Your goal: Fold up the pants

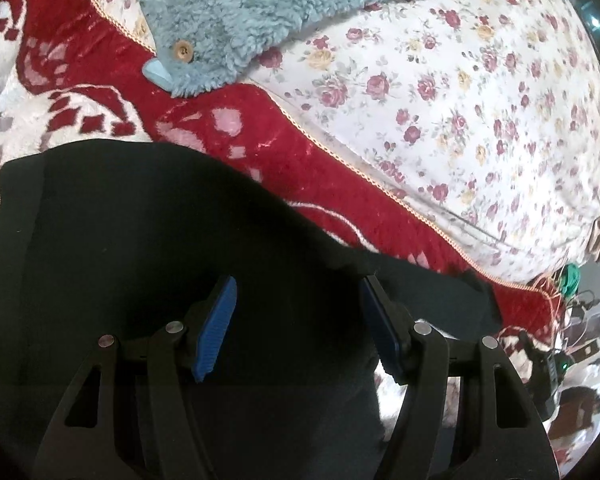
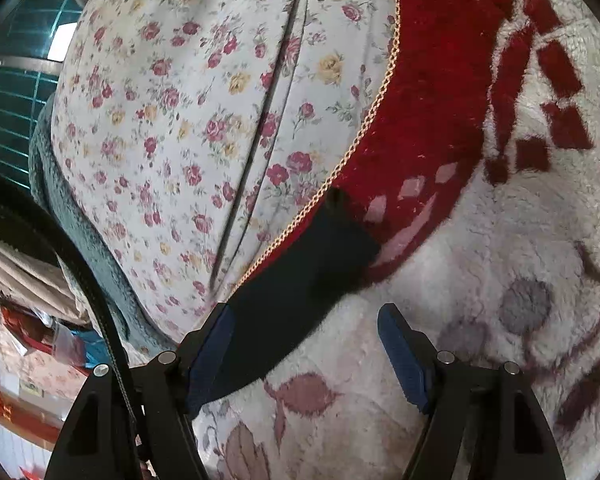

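Red-and-white plush blanket (image 1: 80, 64) covers the bed, with a floral quilt (image 1: 480, 100) beside it and a teal fleece garment with wooden buttons (image 1: 240, 12) lying on top, well clear of the work.

Black pants (image 1: 140, 240) lie spread flat on the blanket; in the right wrist view one narrow end of the pants (image 2: 300, 272) runs up to the quilt's braided edge.

Left gripper (image 1: 296, 332) hovers over the dark cloth — fingers wide, nothing between them. Right gripper (image 2: 304, 360) likewise stands wide; the black strip passes by its left finger (image 2: 212, 356), not pinched.

Judgement: pre-grasp stage, no fold visible yet. Next move likely calls for each gripper to reach an edge of the pants and close on it.

Writing or brand labels — none legible in either view.
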Demonstrator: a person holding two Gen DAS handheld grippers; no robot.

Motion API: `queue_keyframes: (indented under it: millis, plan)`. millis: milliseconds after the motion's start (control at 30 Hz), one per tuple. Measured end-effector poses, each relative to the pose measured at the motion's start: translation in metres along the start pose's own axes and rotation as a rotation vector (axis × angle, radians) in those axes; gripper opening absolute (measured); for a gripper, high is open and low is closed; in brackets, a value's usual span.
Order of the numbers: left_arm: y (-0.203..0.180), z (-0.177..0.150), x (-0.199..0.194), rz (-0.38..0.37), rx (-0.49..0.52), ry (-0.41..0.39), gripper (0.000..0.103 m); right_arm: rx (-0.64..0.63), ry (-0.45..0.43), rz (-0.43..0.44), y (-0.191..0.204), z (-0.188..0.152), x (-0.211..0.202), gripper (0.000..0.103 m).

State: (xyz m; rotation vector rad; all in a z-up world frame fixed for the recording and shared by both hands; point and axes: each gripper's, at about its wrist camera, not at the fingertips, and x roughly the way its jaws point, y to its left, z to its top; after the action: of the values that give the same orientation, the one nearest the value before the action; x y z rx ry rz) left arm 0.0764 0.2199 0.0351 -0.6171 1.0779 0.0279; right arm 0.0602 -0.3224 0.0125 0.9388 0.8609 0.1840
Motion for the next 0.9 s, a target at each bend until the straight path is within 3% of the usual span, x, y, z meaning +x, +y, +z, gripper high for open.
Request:
queue_keyframes:
  millis: [233,400,600,733,800,833,900]
  plan:
    - [0.004,0.011,0.017,-0.035,-0.143,0.013,0.064,0.024,-0.030,0.056,-0.004,0.004,0.000,0.077]
    - [0.003,0.017,0.025,-0.051,-0.192,0.000,0.064,0.049,-0.050,0.080,-0.008,0.007,0.000,0.079]
    - [-0.009,0.023,0.040,-0.028,-0.171,0.009,0.064,0.028,-0.012,0.018,-0.002,0.014,0.017,0.079]
    - [-0.012,0.026,0.047,-0.046,-0.177,0.008,0.077,0.005,0.037,-0.032,0.003,0.023,0.036,0.079]
    - [-0.015,0.027,0.051,-0.037,-0.167,0.009,0.078,-0.026,0.053,-0.054,0.009,0.029,0.047,0.077]
    - [-0.016,0.026,0.053,-0.032,-0.158,0.009,0.078,-0.042,0.047,-0.059,0.011,0.030,0.051,0.072]
    - [-0.018,0.026,0.056,-0.025,-0.143,0.003,0.078,-0.038,0.054,-0.036,0.007,0.032,0.060,0.022]
